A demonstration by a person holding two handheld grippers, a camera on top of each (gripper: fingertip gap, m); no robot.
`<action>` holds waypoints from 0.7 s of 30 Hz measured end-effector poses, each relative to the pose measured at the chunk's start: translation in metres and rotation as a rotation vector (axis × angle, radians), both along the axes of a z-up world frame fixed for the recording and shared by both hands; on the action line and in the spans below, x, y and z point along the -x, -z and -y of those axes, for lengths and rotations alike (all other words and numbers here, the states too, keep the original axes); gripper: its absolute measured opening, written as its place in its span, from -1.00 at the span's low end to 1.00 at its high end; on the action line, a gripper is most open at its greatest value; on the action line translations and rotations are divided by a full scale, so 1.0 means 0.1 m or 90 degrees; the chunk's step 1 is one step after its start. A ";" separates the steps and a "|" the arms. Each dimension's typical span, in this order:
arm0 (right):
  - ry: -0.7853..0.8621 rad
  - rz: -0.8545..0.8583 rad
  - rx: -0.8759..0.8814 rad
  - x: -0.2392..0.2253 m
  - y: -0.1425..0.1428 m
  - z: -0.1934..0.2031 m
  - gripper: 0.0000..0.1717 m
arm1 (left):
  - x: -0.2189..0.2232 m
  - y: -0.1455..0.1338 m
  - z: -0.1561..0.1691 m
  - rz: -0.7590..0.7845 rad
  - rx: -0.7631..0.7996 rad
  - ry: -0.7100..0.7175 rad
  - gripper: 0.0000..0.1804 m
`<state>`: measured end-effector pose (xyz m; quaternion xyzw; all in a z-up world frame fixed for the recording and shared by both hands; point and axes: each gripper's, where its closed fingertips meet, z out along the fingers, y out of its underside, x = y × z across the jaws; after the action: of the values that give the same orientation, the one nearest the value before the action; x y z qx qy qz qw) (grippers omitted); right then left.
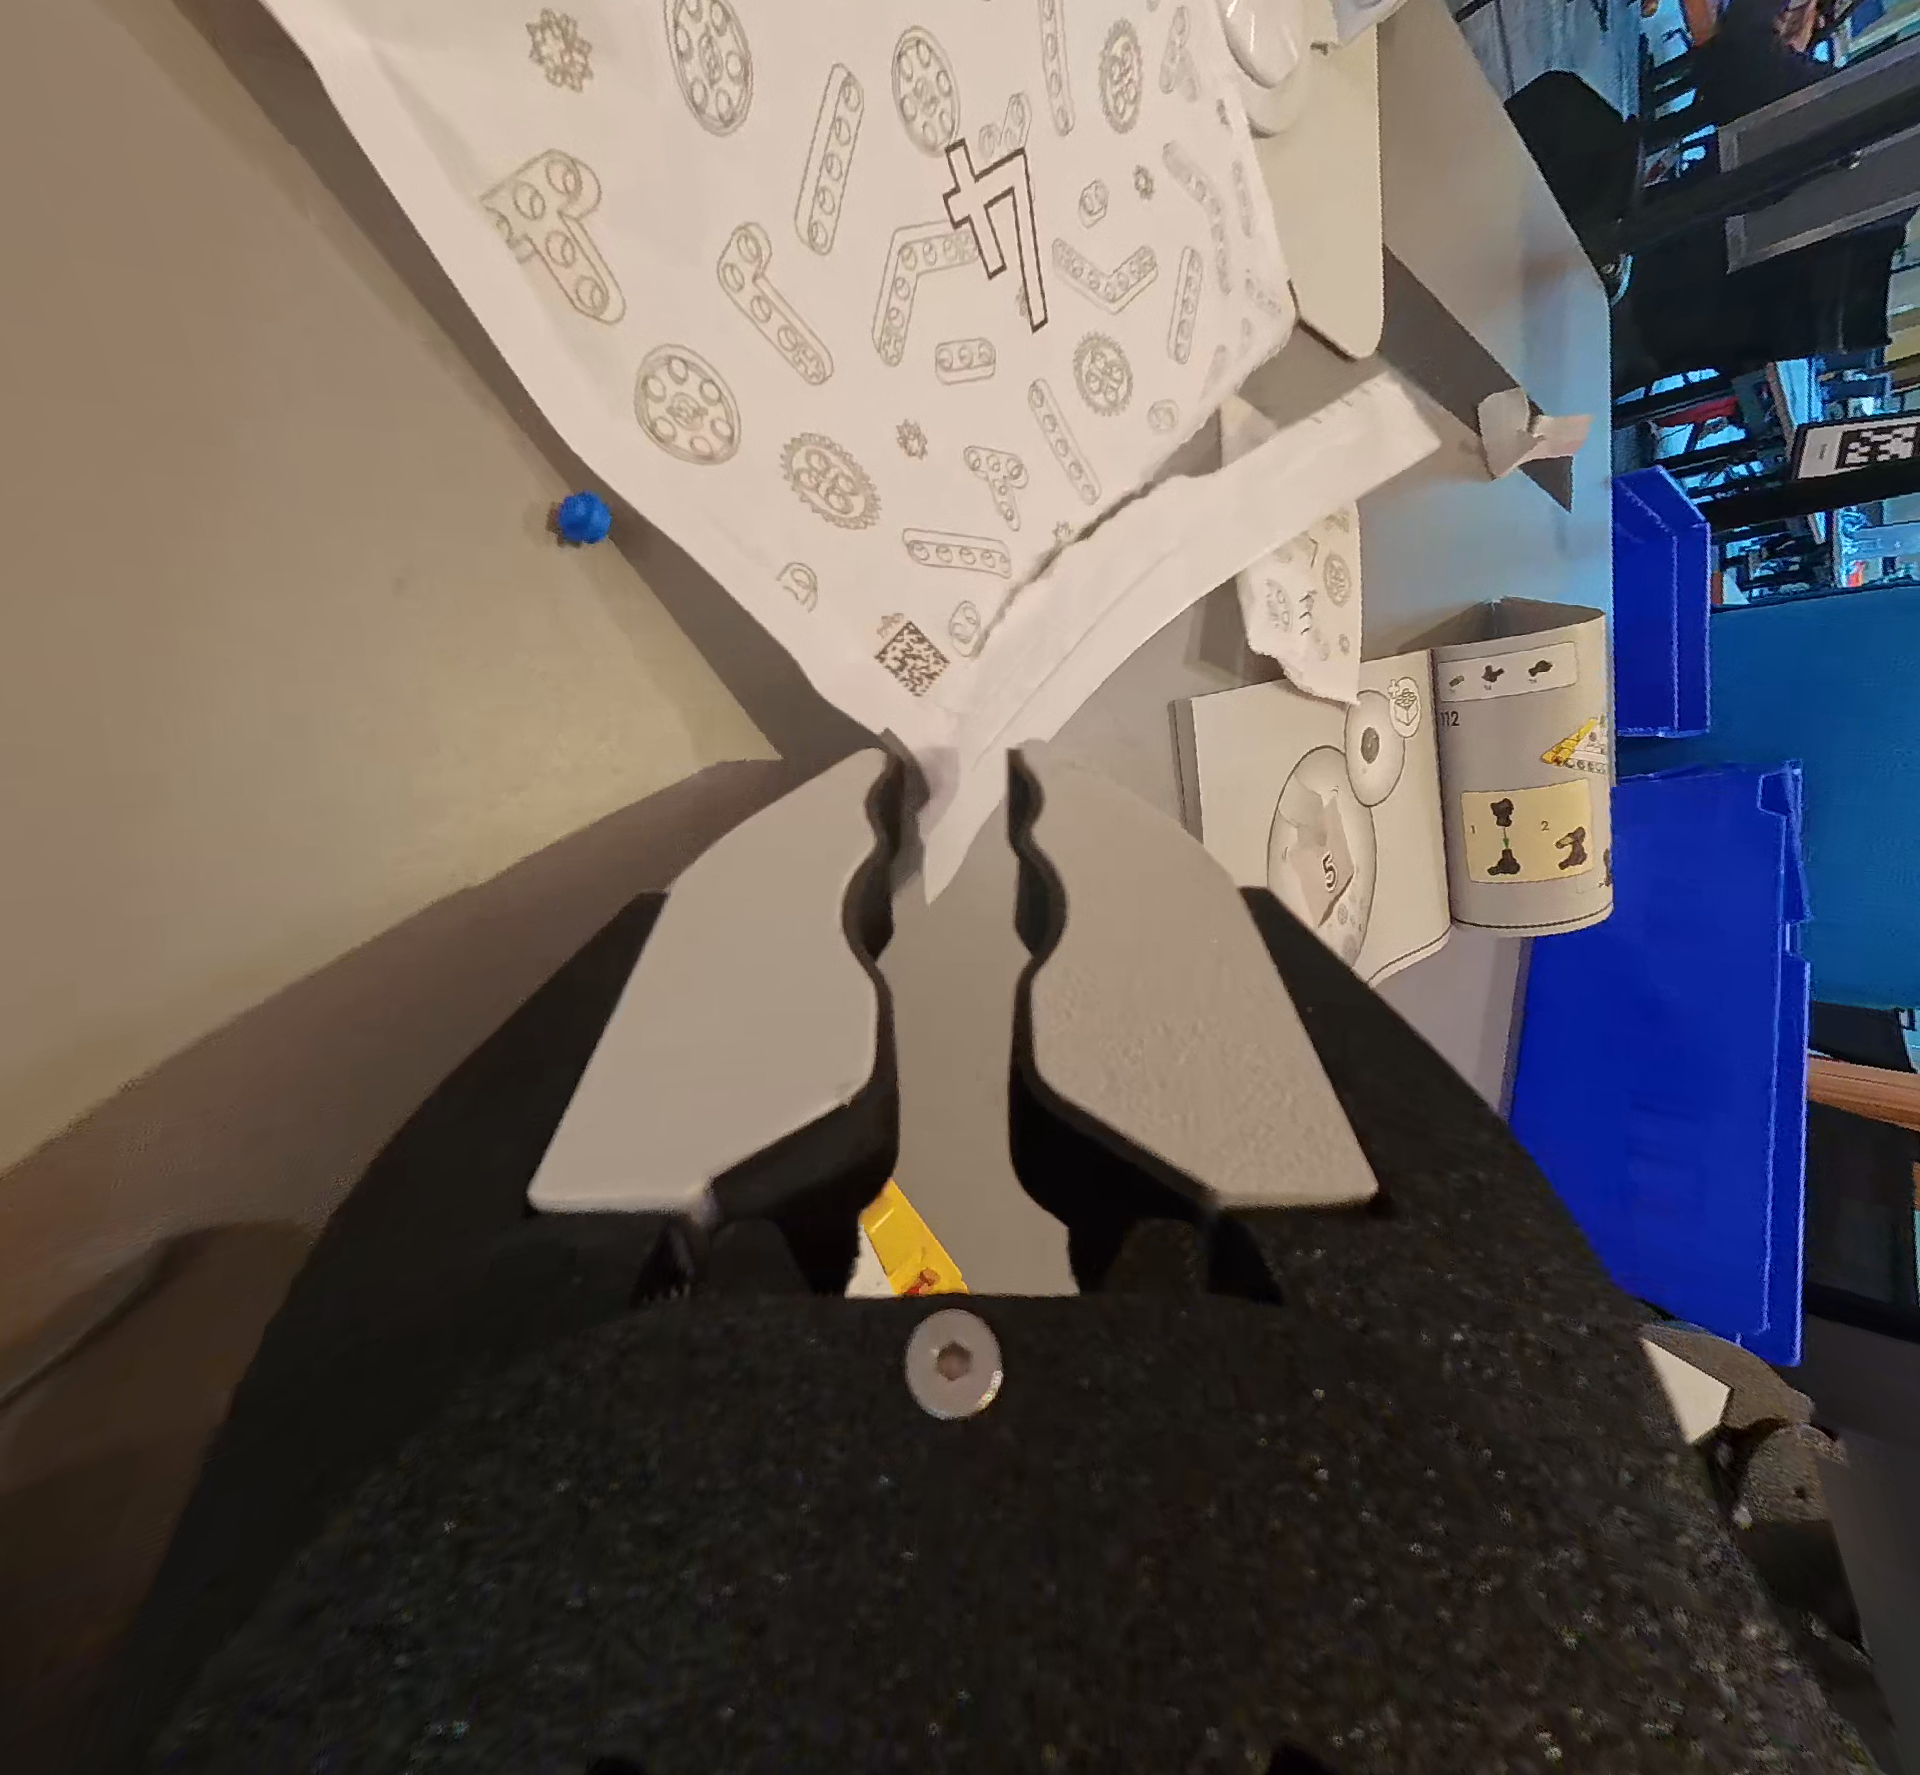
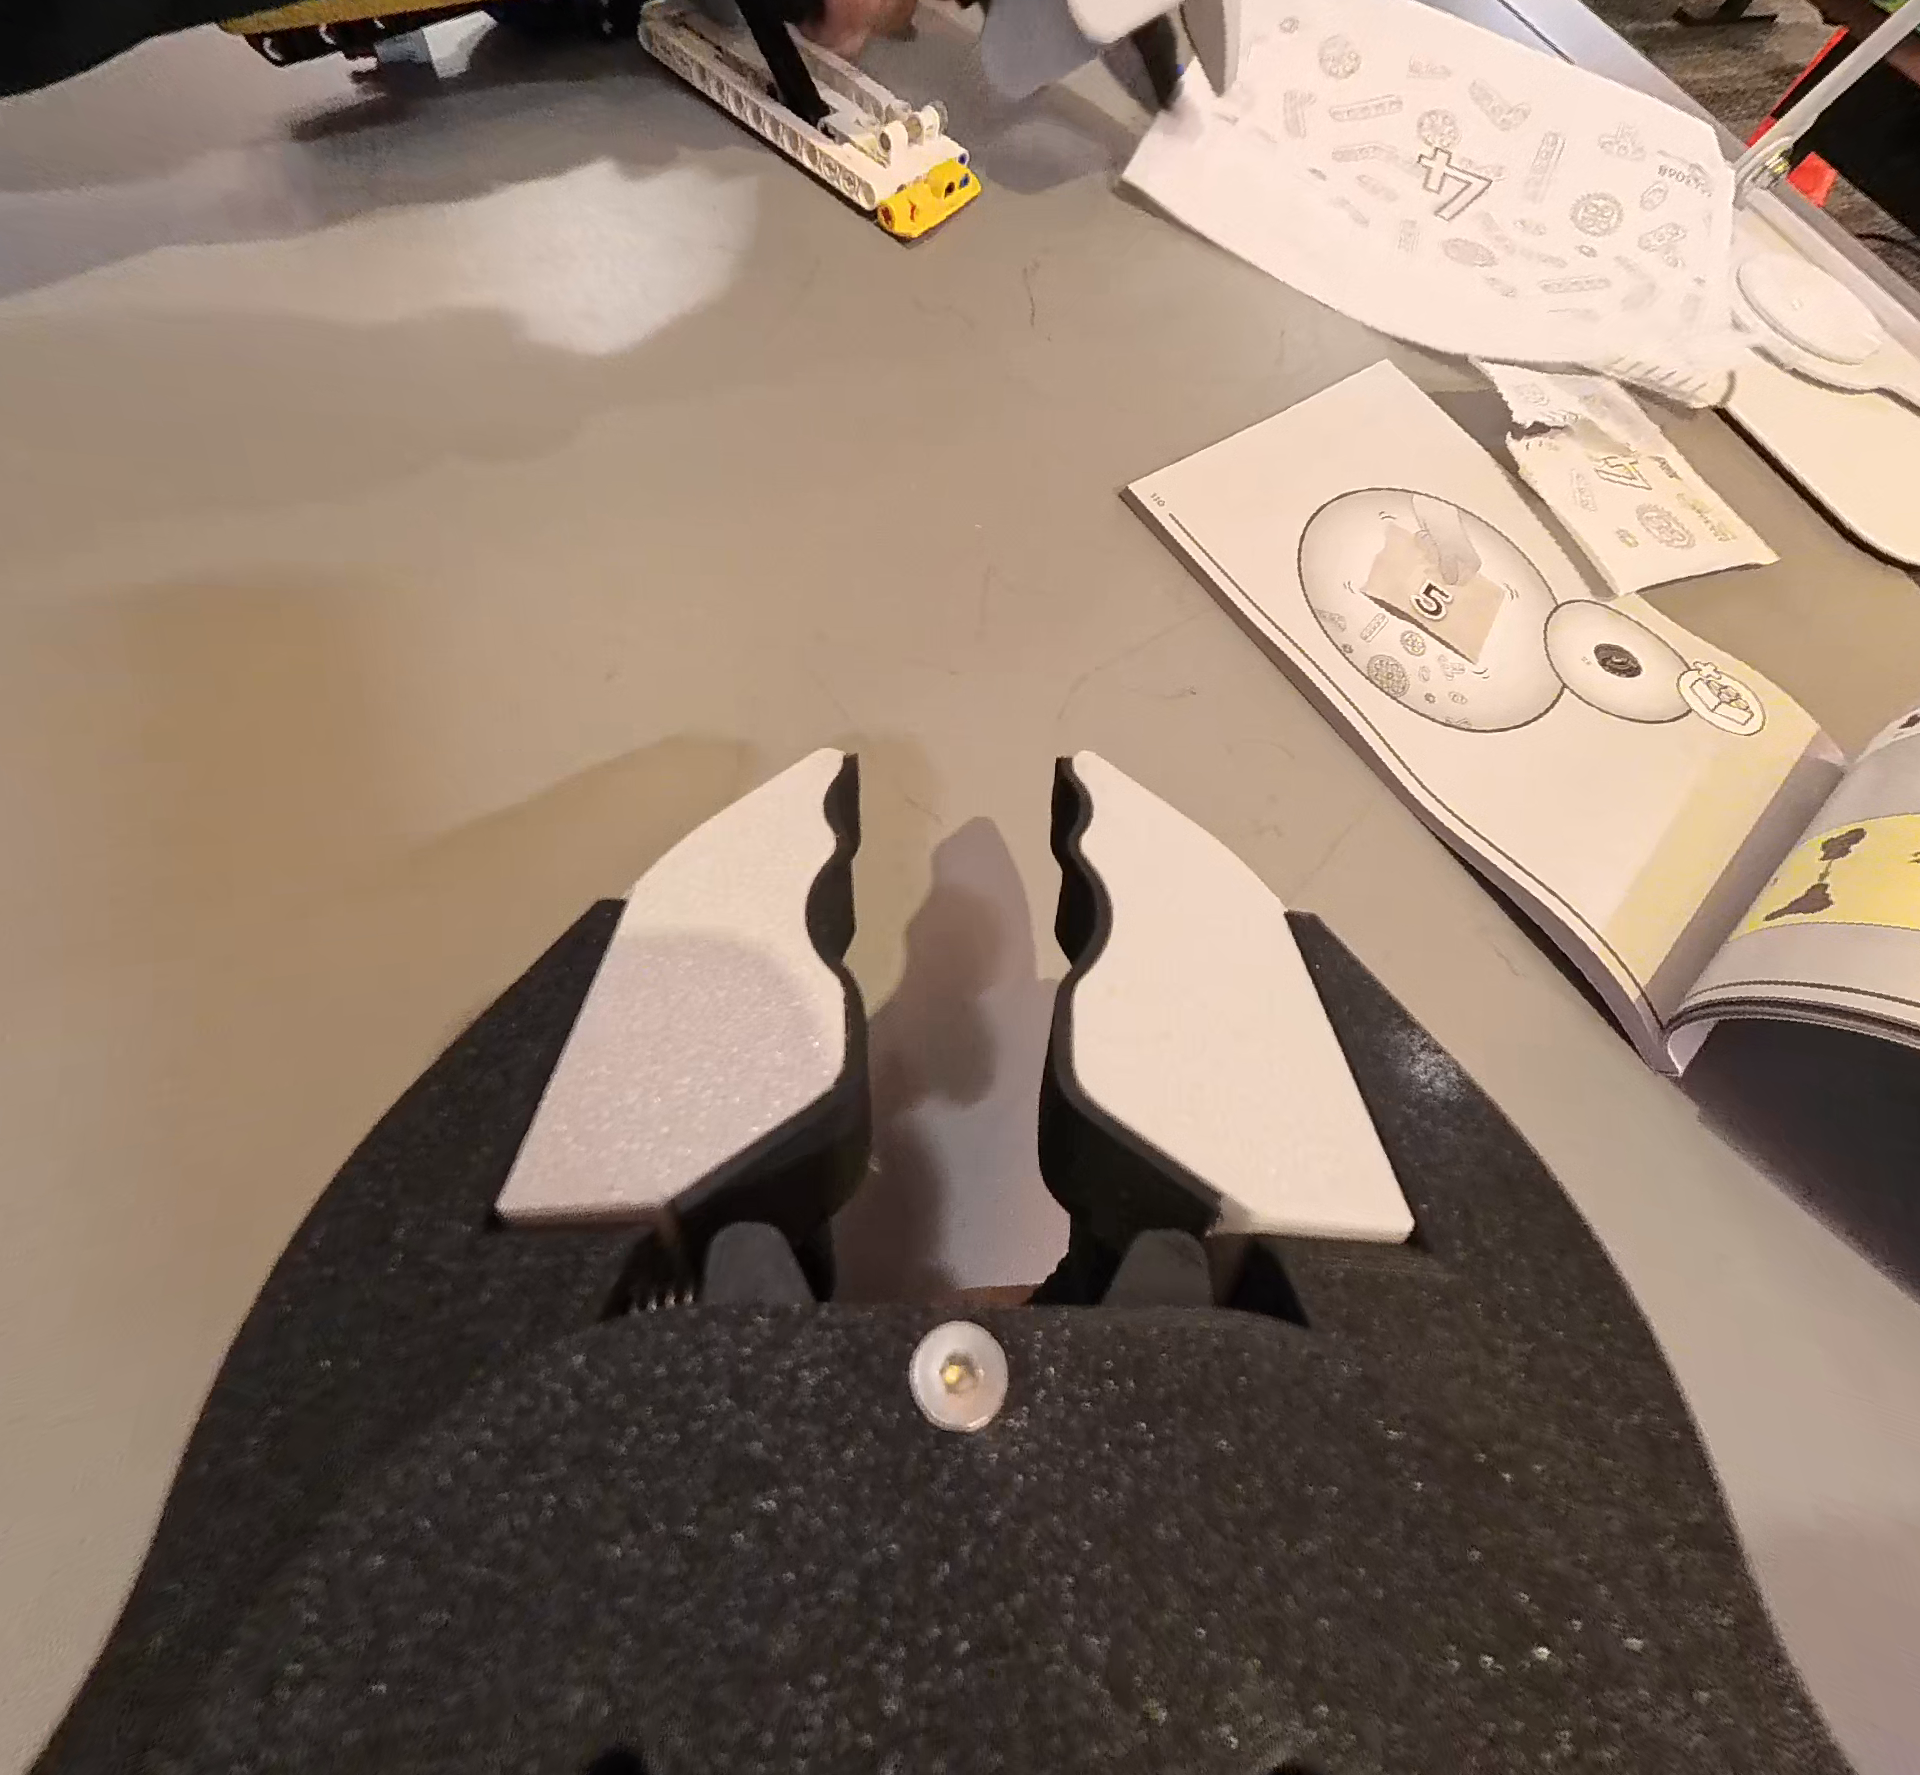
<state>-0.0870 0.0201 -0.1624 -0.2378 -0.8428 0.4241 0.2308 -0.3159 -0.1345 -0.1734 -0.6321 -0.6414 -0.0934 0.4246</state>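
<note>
The paper bag point(image 1: 831, 271) is lying on the table point(image 1: 260, 375), its corner sitting between the left gripper point(image 1: 951, 769) fingers, which are standing partly apart, not visibly pinching; squeezing squarely would help. The right gripper point(image 2: 956, 769) is hovering open, holding nothing.

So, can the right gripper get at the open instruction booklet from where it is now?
Probably yes. The right gripper is open with nothing between its fingers, and only bare table lies between it and the open instruction booklet, ahead to its right. The left gripper is busy farther off at the paper bag.

Open tabletop point(image 2: 623, 530) ahead of right tool point(image 2: 956, 769); booklet point(image 2: 1455, 686) rightward.
</note>
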 end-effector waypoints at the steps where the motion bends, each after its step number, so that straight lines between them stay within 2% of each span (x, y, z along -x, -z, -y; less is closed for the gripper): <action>1: -0.001 0.000 0.000 0.00 0.00 0.00 -0.59 | 0.01 -0.04 0.00 -0.010 -0.002 0.001 -0.88; 3: -0.003 0.001 -0.002 -0.01 0.01 0.01 -0.59 | 0.02 -0.13 -0.03 -0.030 -0.005 0.006 -0.96; 14: -0.012 -0.002 -0.019 -0.02 0.06 0.03 -0.59 | 0.15 -0.66 -0.51 -0.097 -0.038 0.090 -0.99; 18: -0.016 -0.002 -0.026 -0.02 0.08 0.04 -0.59 | 0.30 -0.71 -0.49 -0.098 -0.013 0.114 -0.99; 21: -0.020 -0.004 -0.028 -0.03 0.09 0.04 -0.59 | 0.47 -0.68 -0.30 -0.096 0.038 0.116 -0.99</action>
<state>-0.0841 0.0158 -0.1709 -0.2183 -0.8549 0.4094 0.2320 -0.3626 -0.1042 -0.1059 -0.7054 -0.5500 -0.0647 0.4424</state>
